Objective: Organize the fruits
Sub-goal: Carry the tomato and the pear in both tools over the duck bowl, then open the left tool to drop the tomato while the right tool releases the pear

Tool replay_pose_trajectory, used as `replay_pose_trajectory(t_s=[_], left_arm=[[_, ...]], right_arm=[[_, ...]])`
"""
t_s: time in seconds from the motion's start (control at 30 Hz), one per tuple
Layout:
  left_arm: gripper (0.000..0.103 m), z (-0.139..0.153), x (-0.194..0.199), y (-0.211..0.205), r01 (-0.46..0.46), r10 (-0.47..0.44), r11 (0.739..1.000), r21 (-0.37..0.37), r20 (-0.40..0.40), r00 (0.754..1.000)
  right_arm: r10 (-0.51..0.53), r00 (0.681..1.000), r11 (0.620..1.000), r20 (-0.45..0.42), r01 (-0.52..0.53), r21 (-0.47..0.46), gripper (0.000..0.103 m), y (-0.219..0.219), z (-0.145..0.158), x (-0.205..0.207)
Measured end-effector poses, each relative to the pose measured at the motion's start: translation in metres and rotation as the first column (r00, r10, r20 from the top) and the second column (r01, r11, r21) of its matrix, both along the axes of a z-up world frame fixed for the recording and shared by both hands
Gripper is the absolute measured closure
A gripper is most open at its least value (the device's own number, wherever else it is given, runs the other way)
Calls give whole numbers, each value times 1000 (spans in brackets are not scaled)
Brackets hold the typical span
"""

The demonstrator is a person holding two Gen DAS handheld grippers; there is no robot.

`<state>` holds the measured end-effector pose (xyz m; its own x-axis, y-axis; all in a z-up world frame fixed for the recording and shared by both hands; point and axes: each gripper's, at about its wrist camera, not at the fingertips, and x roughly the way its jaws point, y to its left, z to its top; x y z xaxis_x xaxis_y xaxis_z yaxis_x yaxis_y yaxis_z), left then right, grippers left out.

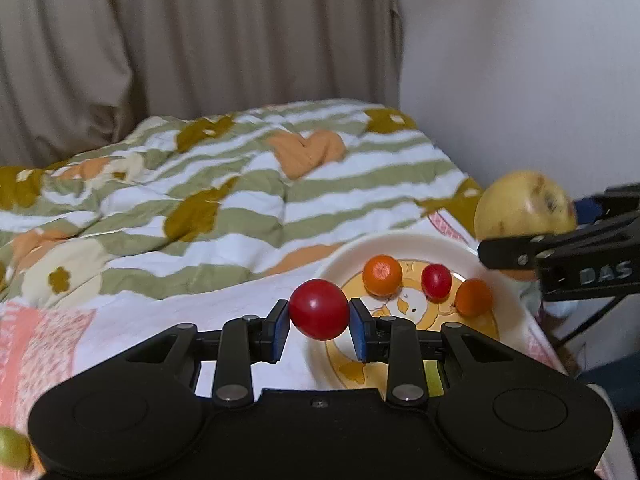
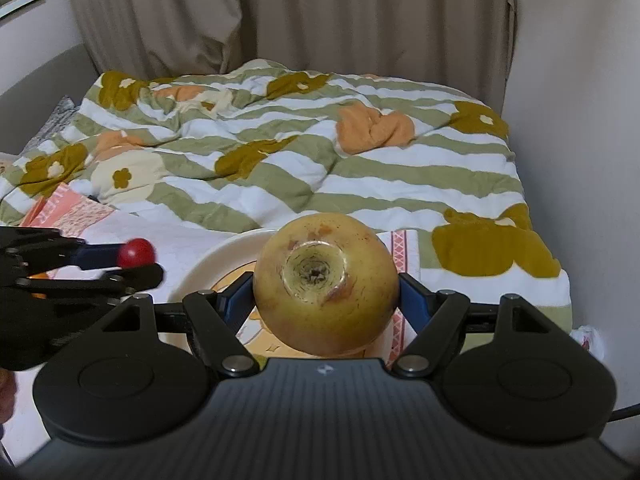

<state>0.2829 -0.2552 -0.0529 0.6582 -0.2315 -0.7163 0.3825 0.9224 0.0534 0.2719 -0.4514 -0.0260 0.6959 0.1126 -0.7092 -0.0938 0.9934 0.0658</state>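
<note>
Fruits [image 1: 424, 286] for sorting, mostly gathered already on the white plate [image 1: 400, 246] with a yellow cartoon print: one orange cherry tomato [image 1: 382, 275], one small red one [image 1: 436, 281], another orange one [image 1: 474, 297]. Far left, at the lower edge of the left wrist view, a green round fruit [image 1: 12, 448], perhaps a grape, too blurred to be sure. Next, the left gripper [image 1: 319, 320], pads pinched on a red cherry tomato [image 1: 319, 309], held just short of the plate's near rim. Further right, the right gripper [image 2: 326, 294], jaws spread wide and pressed on both flanks of a yellow apple [image 2: 326, 284], blossom end toward the camera, hanging above the plate.

Step in hand, by the look of it: delivery of both fruits to the plate. Next move: a lowering until each fruit nearly touches, then a gentle release; room needed for the apple among the small tomatoes, and a soft drop for the round tomato, likely to roll.

Underneath, a white cloth [image 1: 200, 312] with pink patterned edges. Beyond, a rumpled striped quilt [image 2: 280, 160] with flower patches, beige curtains [image 2: 280, 12], pale wall [image 1: 520, 80] at right.
</note>
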Motion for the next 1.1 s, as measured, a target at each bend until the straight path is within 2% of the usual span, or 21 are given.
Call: replay_pose_trajectory(t_s=[0.23,0.5,0.57,0.63,0.67,0.8,1.1], left_arm=[[68,-30,31,-20,82,-81,996,39,-35,996],[66,-40,39,-31,131,-129,988,75,-36,991],[53,-39,38,-31,130,-128,989,76,-34,991],[17,-36,35,-30,129,-128,989,76,-19,992],[12,-33,33,-28,126,-127,989,80,0,992],[10,-21,19,-18,117,-122,987,106,41,992],[6,2,-4,26,-12,12,1000,21,25,1000]], right_arm=[[-46,999,999,-26,46,2,13,-9,-10,14],[-84,996,996,-42,84,-2,13,-17,-15,20],[-91,995,996,-40,91,-1,13,-19,-14,20],[-94,995,996,-36,94,-3,13,-20,-11,19],[-94,995,996,-33,94,-4,13,-20,-10,19],[-79,997,997,-22,79,-7,13,-18,-4,18],[12,999,1000,-35,-12,1,13,10,-11,23]])
